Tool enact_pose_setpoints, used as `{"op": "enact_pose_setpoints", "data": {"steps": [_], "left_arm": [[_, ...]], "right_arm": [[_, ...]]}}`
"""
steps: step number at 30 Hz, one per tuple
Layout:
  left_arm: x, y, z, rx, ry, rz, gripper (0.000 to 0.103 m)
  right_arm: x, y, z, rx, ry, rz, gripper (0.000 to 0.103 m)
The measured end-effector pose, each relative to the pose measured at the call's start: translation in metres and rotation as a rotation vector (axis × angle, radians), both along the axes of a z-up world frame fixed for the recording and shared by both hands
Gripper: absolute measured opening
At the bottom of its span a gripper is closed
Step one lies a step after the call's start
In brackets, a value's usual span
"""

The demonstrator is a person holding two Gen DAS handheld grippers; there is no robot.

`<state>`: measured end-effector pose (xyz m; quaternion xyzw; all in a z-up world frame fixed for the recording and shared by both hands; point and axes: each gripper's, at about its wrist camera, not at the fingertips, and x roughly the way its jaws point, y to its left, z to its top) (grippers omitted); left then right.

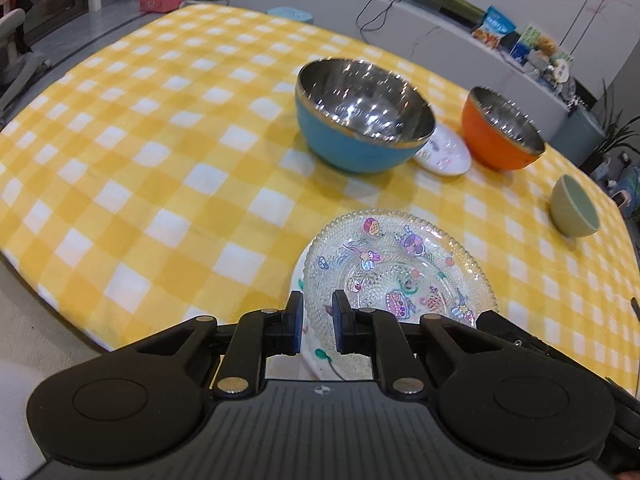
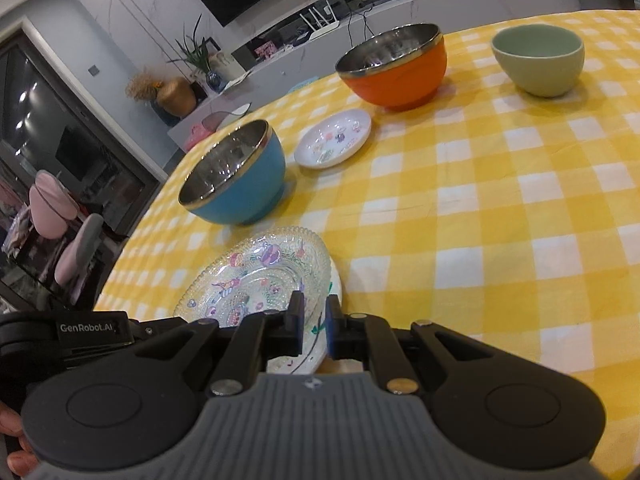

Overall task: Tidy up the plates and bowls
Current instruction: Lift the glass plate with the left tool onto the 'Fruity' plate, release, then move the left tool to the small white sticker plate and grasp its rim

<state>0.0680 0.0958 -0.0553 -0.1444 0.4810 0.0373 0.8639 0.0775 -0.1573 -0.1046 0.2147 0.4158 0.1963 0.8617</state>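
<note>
Plates stacked: glass plate (image 1: 400, 268) is held over a white plate (image 2: 320, 354) at the table's 6 o'clock edge.
Left gripper (image 1: 317, 326): pinched on the plates' rim.
Right gripper (image 2: 314, 328): pinched on the white plate's rim.
Left to sort: small plate (image 2: 334, 138), blue bowl (image 2: 236, 176), orange bowl (image 2: 396, 68), green bowl (image 2: 538, 60), toward 12 o'clock.

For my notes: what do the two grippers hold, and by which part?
Both hold the plates: left gripper and right gripper each pinch the near rim of the glass plate and the white plate under it.

Blue bowl (image 1: 362, 118), orange bowl (image 1: 502, 130): polished metal inside, matt coloured outside. Glass plate (image 1: 394, 270): clear, beaded, iridescent. Green bowl (image 2: 538, 60): matt ceramic. Tablecloth (image 1: 160, 152): soft checked cloth
</note>
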Motion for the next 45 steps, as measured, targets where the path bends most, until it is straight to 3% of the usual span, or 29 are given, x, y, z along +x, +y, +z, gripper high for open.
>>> {"op": "enact_pose_setpoints", "data": {"steps": [13, 23, 31, 36, 38, 45], "left_arm": [[0.004, -0.001, -0.009, 0.022, 0.071, 0.020, 0.014], [0.004, -0.003, -0.008, 0.037, 0.077, 0.015, 0.014], [0.004, -0.002, -0.008, 0.027, 0.077, 0.021, 0.015], [-0.001, -0.002, -0.002, 0.031, 0.034, 0.023, 0.016], [-0.002, -0.003, 0.001, 0.031, 0.015, 0.019, 0.016], [-0.003, -0.009, 0.013, 0.025, -0.060, -0.009, 0.018]], "right_arm": [[-0.002, 0.015, 0.001, -0.139, -0.046, 0.050, 0.008], [-0.008, 0.022, 0.003, -0.213, -0.065, 0.077, 0.008], [-0.008, 0.021, 0.004, -0.211, -0.057, 0.100, 0.009], [-0.008, 0.017, 0.008, -0.188, -0.057, 0.104, 0.015], [-0.008, 0.013, 0.011, -0.167, -0.062, 0.090, 0.029], [0.003, -0.007, 0.015, -0.113, -0.069, 0.007, 0.031]]}}
